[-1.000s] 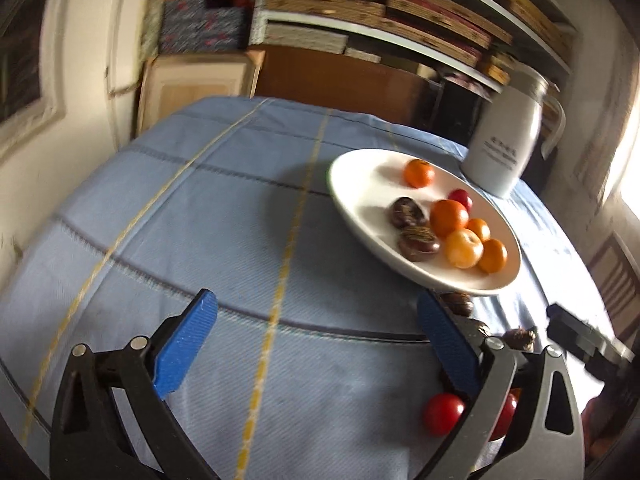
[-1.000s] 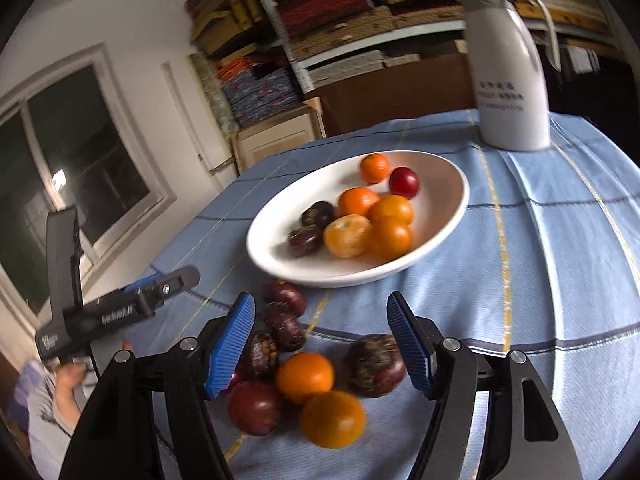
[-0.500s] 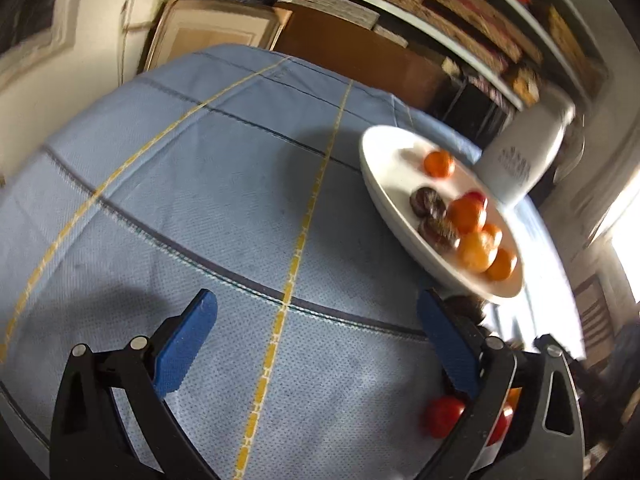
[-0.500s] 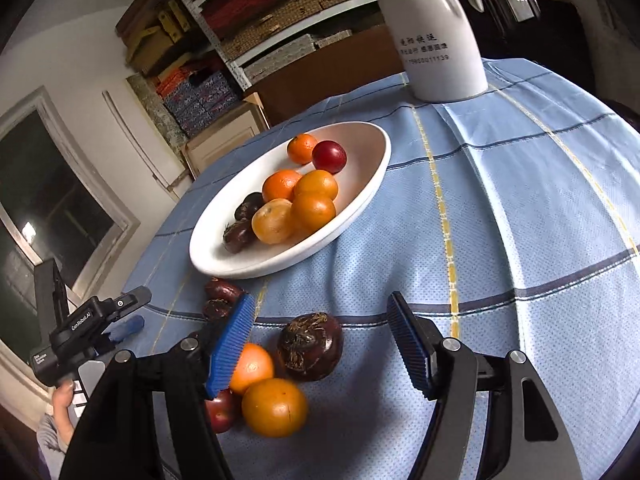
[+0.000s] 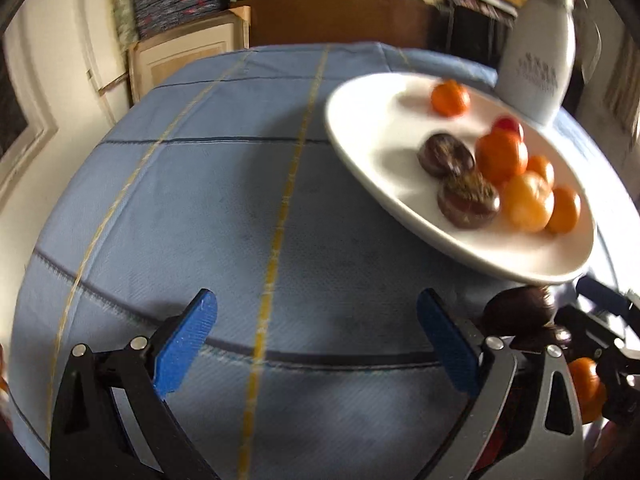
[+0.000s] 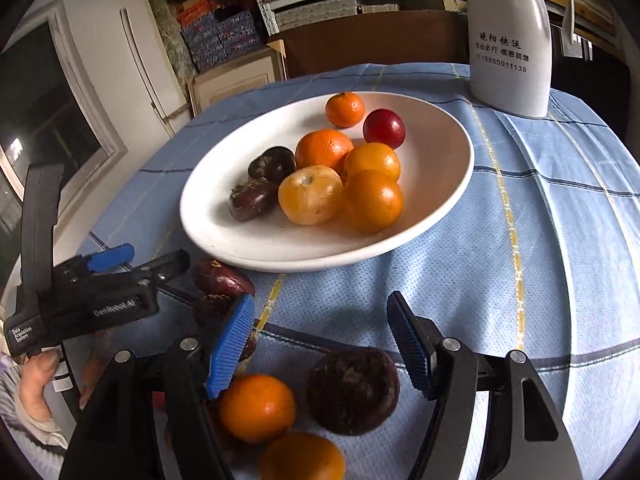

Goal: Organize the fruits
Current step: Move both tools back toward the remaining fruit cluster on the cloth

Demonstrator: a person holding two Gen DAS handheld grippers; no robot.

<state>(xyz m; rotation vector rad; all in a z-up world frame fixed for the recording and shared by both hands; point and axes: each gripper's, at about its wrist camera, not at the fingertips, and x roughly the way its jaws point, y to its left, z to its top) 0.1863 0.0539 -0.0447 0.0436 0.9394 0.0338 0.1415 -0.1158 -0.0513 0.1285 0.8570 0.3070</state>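
Plate (image 6: 448,168): white oval dish on the blue checked tablecloth (image 6: 540,264); long axis slanting from near-left to far-right in the right wrist view, toward the white jug (image 6: 510,40).
Fruit on plate: five orange citrus (image 6: 372,200), one red plum (image 6: 384,128), two dark mangosteens (image 6: 272,166); nearer mangosteen lying on its side, calyx end toward the left rim.
Loose fruit: on the cloth in front of the plate's near rim; large dark mangosteen (image 6: 354,390) and an orange (image 6: 256,406) side by side, another orange (image 6: 302,460) nearer the camera, more dark mangosteens (image 6: 222,278) close to the plate edge.
Right gripper (image 6: 320,338): blue pads spread apart, gripping nothing; large mangosteen just below the gap, not touched by either pad; pointing toward the plate.
Left gripper (image 5: 316,334): jaws wide apart over bare cloth, nothing between them; plate ahead to its right; view blurred.
Person: hand (image 6: 40,376) around the left gripper's handle, at the lower left of the right wrist view.
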